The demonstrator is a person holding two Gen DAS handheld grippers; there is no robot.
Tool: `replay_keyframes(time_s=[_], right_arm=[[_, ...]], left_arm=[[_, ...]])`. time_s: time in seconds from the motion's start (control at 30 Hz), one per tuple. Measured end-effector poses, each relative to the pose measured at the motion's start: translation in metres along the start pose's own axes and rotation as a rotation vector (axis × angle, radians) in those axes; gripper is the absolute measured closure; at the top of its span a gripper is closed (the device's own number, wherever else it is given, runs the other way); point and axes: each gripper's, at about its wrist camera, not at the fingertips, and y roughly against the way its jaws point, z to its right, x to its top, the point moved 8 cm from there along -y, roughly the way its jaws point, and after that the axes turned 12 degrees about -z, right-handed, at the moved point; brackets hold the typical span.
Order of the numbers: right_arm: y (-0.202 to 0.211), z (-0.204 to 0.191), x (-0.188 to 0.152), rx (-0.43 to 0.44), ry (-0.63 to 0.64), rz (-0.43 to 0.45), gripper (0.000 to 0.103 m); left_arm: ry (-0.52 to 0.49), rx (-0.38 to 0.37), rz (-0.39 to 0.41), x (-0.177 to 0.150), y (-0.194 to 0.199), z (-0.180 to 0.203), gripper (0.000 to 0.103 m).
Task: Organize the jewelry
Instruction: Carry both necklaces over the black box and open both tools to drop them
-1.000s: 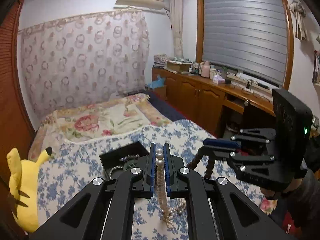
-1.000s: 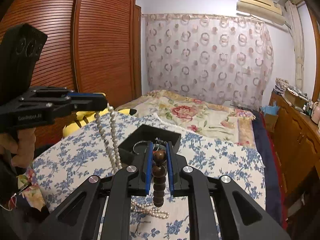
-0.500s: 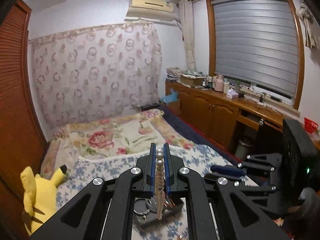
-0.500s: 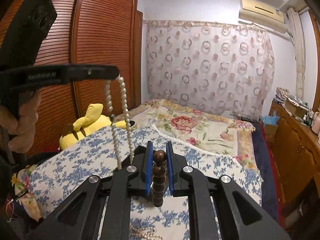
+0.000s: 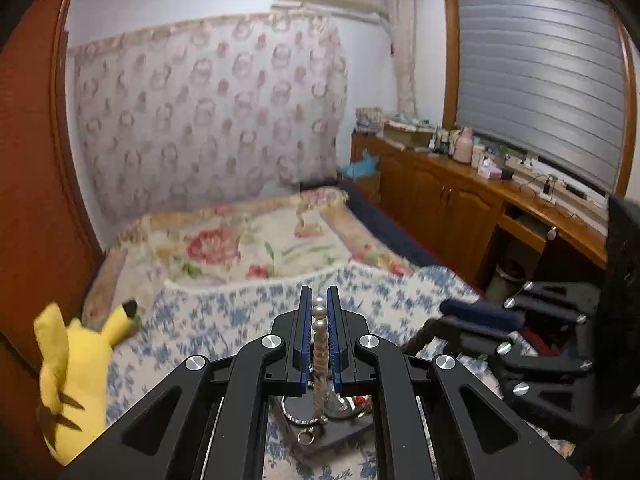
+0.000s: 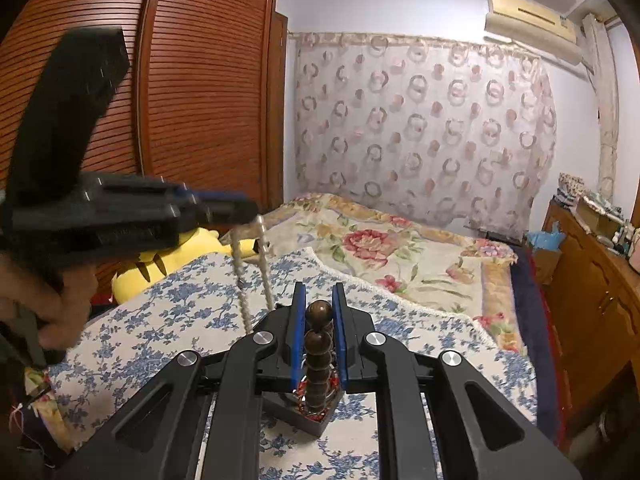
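Observation:
My left gripper (image 5: pixel 319 300) is shut on a white pearl necklace (image 5: pixel 319 344) that hangs down over the black jewelry tray (image 5: pixel 332 436) on the blue-flowered bedspread. In the right wrist view the left gripper (image 6: pixel 224 204) is at the left with the pearl strands (image 6: pixel 264 264) dangling from it. My right gripper (image 6: pixel 319 300) is shut on a brown wooden bead bracelet (image 6: pixel 319 344), held above the same tray (image 6: pixel 308 412). The right gripper (image 5: pixel 476 316) also shows at the right of the left wrist view.
A yellow plush toy (image 5: pixel 76 364) lies at the bed's left edge beside the wooden wardrobe (image 6: pixel 192 92). A floral blanket (image 5: pixel 248 244) covers the far bed. A wooden cabinet with clutter (image 5: pixel 460 184) runs along the right wall.
Both grippers have lowered after lifting their strings. The pearl necklace has come off the bedspread and now hangs over the tray. The tray sits under both grippers.

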Motion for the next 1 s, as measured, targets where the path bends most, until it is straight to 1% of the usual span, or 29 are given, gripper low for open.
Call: replay_keyframes(time_s=[0.13,0.23,0.47,0.53,0.57,0.6,0.63,0.67,0.7,0.73,0.77,0.8,0.87,0.9,0.97,1.0], right_arm=[[-0.021,-0.005,-0.007,0.011,-0.002,-0.033,0.088],[-0.035,-0.006,-0.010,0.025,-0.015,-0.056,0.088],[-0.060,-0.007,-0.020,0.042,-0.037,-0.106,0.088],[-0.064,-0.008,-0.022,0.043,-0.036,-0.115,0.088],[-0.065,-0.008,-0.023,0.041,-0.034,-0.117,0.088],[-0.067,-0.007,-0.023,0.039,-0.034,-0.119,0.088],[-0.067,-0.006,-0.024,0.038,-0.034,-0.121,0.087],[-0.068,-0.006,-0.025,0.038,-0.036,-0.124,0.087],[-0.069,-0.006,-0.025,0.037,-0.040,-0.128,0.087],[-0.069,-0.005,-0.026,0.032,-0.045,-0.130,0.078],[-0.068,-0.003,-0.026,0.022,-0.047,-0.126,0.071],[-0.067,-0.002,-0.026,0.015,-0.048,-0.118,0.071],[-0.061,0.000,-0.028,0.020,-0.053,-0.109,0.071],[-0.057,0.001,-0.029,0.022,-0.055,-0.103,0.071],[-0.050,0.003,-0.032,0.019,-0.052,-0.096,0.071],[-0.046,0.004,-0.035,0.019,-0.050,-0.093,0.071]], left_arm=[[0.033,-0.008,-0.049,-0.019,-0.025,-0.013,0.096],[0.048,-0.007,-0.069,-0.033,-0.036,-0.020,0.096],[0.076,-0.003,-0.086,-0.049,-0.044,-0.034,0.095],[0.077,0.003,-0.085,-0.052,-0.043,-0.034,0.087],[0.077,0.006,-0.082,-0.053,-0.043,-0.035,0.081],[0.076,0.009,-0.079,-0.056,-0.042,-0.036,0.077],[0.076,0.009,-0.079,-0.058,-0.041,-0.036,0.075],[0.076,0.011,-0.080,-0.061,-0.040,-0.036,0.072],[0.077,0.012,-0.080,-0.065,-0.039,-0.037,0.063],[0.080,0.013,-0.080,-0.067,-0.038,-0.036,0.056],[0.085,0.014,-0.077,-0.070,-0.036,-0.037,0.042],[0.087,0.014,-0.070,-0.073,-0.035,-0.038,0.029],[0.082,0.018,-0.057,-0.081,-0.031,-0.039,0.019],[0.081,0.026,-0.057,-0.085,-0.029,-0.039,0.014],[0.080,0.029,-0.060,-0.092,-0.028,-0.039,0.008],[0.078,0.024,-0.059,-0.095,-0.027,-0.038,0.008]])
